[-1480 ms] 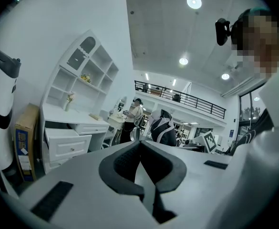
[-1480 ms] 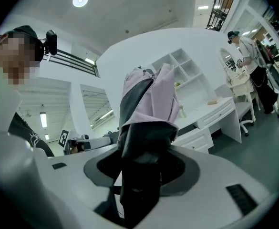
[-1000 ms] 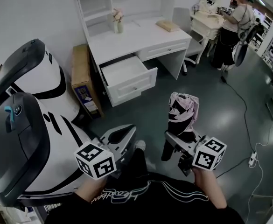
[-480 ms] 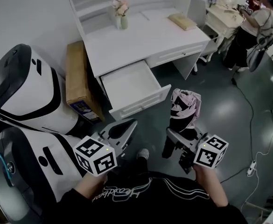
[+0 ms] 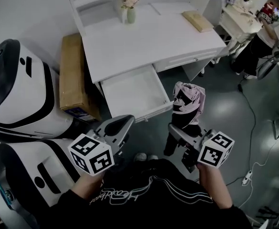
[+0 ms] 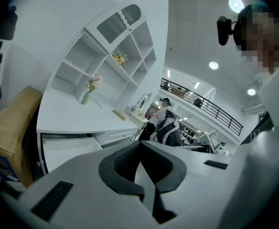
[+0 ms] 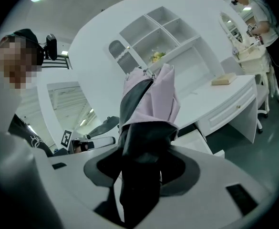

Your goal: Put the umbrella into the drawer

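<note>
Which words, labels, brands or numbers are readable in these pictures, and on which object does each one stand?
Nothing can be read with certainty.
Black shirt: white cursive lettering, too blurred to read.
Cardboard box: blue label, too small to read.
Marker cubes: black-and-white square patterns only, no letters.

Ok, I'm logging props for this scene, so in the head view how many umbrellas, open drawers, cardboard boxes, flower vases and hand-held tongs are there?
umbrella: 1
open drawer: 1
cardboard box: 1
vase of flowers: 1
tongs: 2 (left tongs, right tongs)
Total: 6
</note>
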